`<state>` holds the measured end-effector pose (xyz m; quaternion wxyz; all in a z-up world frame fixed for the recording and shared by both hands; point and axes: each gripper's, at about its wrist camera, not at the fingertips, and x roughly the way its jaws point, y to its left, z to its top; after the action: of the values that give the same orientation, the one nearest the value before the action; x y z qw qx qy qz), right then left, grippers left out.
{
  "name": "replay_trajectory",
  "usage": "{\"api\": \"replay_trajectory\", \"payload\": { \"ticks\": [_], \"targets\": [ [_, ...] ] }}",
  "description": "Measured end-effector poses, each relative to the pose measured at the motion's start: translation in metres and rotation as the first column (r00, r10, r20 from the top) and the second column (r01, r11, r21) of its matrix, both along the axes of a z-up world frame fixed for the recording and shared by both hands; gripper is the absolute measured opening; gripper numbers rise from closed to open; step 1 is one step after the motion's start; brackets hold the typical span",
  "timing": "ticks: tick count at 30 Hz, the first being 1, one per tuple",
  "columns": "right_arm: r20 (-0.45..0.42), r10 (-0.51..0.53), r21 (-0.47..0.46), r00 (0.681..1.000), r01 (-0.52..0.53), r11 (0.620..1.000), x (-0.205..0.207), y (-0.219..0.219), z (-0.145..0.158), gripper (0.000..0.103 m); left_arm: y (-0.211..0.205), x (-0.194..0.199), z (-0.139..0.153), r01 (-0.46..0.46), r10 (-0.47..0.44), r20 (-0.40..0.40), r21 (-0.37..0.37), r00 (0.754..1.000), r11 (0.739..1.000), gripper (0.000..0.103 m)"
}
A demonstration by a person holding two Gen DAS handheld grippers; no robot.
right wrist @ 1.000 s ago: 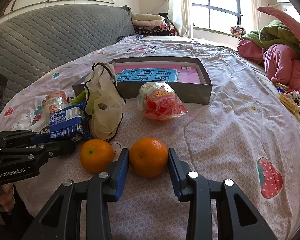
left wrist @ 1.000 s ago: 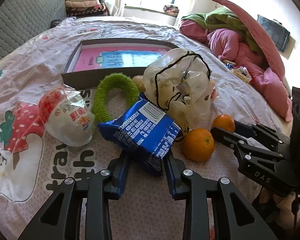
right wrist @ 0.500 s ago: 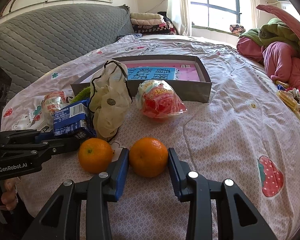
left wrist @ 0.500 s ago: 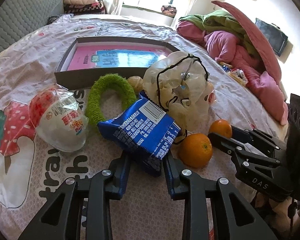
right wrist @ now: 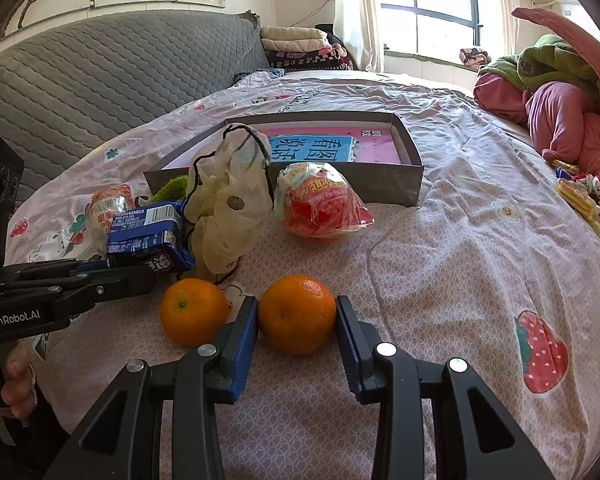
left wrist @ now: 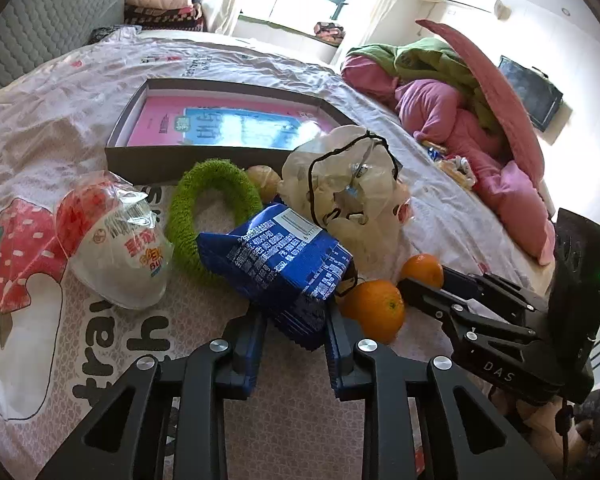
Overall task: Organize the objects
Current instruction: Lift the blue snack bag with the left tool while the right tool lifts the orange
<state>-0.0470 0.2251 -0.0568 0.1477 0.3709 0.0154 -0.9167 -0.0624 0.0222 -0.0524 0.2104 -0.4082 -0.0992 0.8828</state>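
My left gripper [left wrist: 296,322] is at the near end of a blue snack packet [left wrist: 276,256], and its jaws are closing with the pads pressing the packet's sides. The right gripper [right wrist: 296,306] is shut on an orange [right wrist: 298,328] that rests on the bedsheet. A second orange [right wrist: 192,310] lies just to its left. Behind them are a cream bag with black trim [left wrist: 340,184], a green fuzzy ring [left wrist: 216,204], a wrapped white bun [left wrist: 116,256] and a red wrapped snack [right wrist: 320,208]. Further back lies a shallow grey box [right wrist: 380,184] with a pink and blue book in it.
Pink and green bedding [left wrist: 460,120] is piled at the right side of the bed. A grey quilted headboard [right wrist: 100,72] stands at the left. Snack wrappers [right wrist: 576,196] lie near the right edge. Bare sheet stretches to the right of the held orange.
The left jaws have narrowed onto the blue packet and the left gripper has tipped slightly. The right gripper and its orange have not moved.
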Motion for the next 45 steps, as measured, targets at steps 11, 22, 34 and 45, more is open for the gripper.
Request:
{"api": "replay_trajectory", "payload": {
  "ticks": [11, 22, 34, 45],
  "targets": [
    [0.003, -0.002, -0.009, 1.0, 0.002, 1.0, 0.001, 0.001, 0.001, 0.039, 0.003, -0.005, -0.006, 0.016, -0.016, 0.02, 0.001, 1.0, 1.0, 0.025],
    [0.004, -0.003, -0.012, 1.0, 0.003, 1.0, 0.0, 0.001, 0.0, 0.039, 0.006, -0.015, -0.004, 0.04, -0.04, 0.011, 0.033, 0.999, 0.999, 0.025],
    [0.003, -0.008, -0.02, 1.0, 0.008, 1.0, 0.002, 0.002, 0.001, 0.039, 0.003, -0.007, 0.008, 0.062, -0.06, -0.04, 0.064, 0.997, 0.996, 0.025],
    [-0.019, -0.007, -0.02, 1.0, 0.006, 1.0, 0.005, 0.002, 0.007, 0.039, -0.001, -0.003, 0.02, 0.056, -0.051, -0.079, 0.06, 0.996, 0.997, 0.025]
  ]
}}
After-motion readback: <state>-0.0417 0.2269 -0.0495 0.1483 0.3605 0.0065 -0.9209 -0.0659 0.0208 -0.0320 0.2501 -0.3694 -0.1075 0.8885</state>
